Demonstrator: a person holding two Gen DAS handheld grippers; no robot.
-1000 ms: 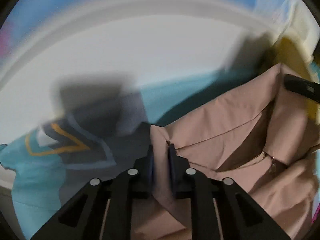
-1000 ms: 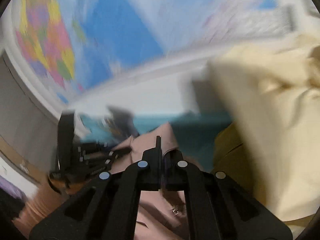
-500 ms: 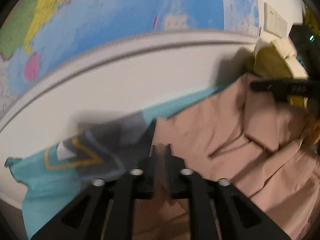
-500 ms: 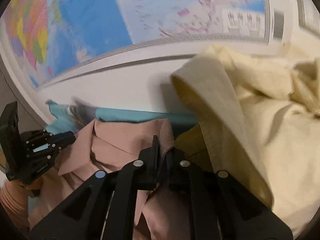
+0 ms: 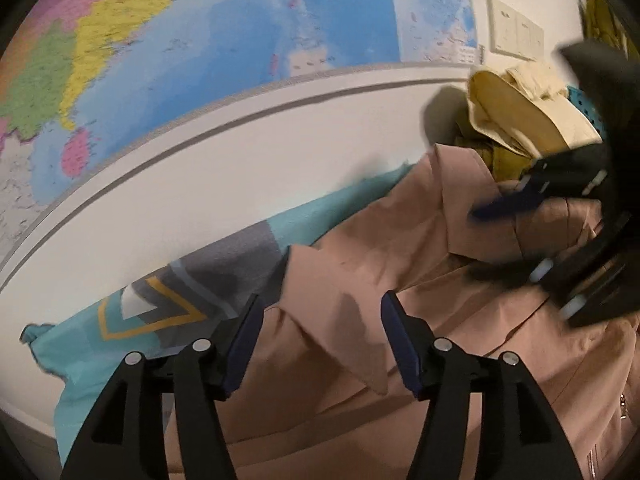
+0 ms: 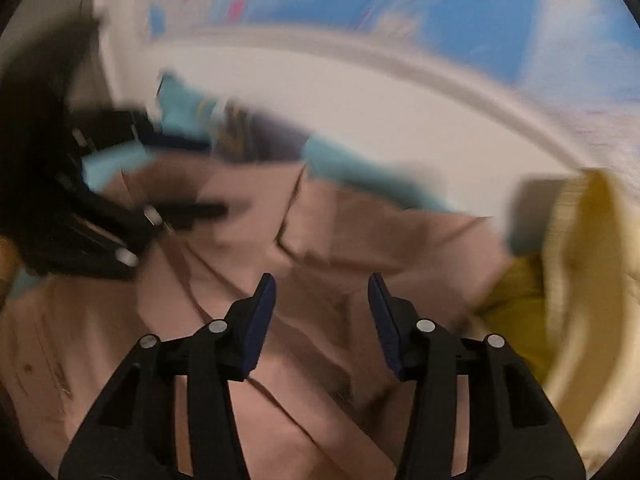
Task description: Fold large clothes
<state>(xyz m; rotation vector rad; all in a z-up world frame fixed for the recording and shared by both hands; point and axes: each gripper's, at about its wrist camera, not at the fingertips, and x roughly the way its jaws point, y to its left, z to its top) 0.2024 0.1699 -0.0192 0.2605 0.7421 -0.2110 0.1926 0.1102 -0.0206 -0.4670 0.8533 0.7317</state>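
The pink jacket (image 5: 400, 248) below the left tool (image 5: 320, 344) is smooth matt cloth. The tool's fingers (image 5: 394, 336) are matt black plastic. Beyond it, the wall map (image 5: 200, 48) looks like glossy paper.

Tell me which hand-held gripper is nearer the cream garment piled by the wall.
Right. The right hand-held gripper hangs open over the pink jacket, the cream garment just to its right. The left hand-held gripper is open at the jacket's far corner, beside the teal cloth.
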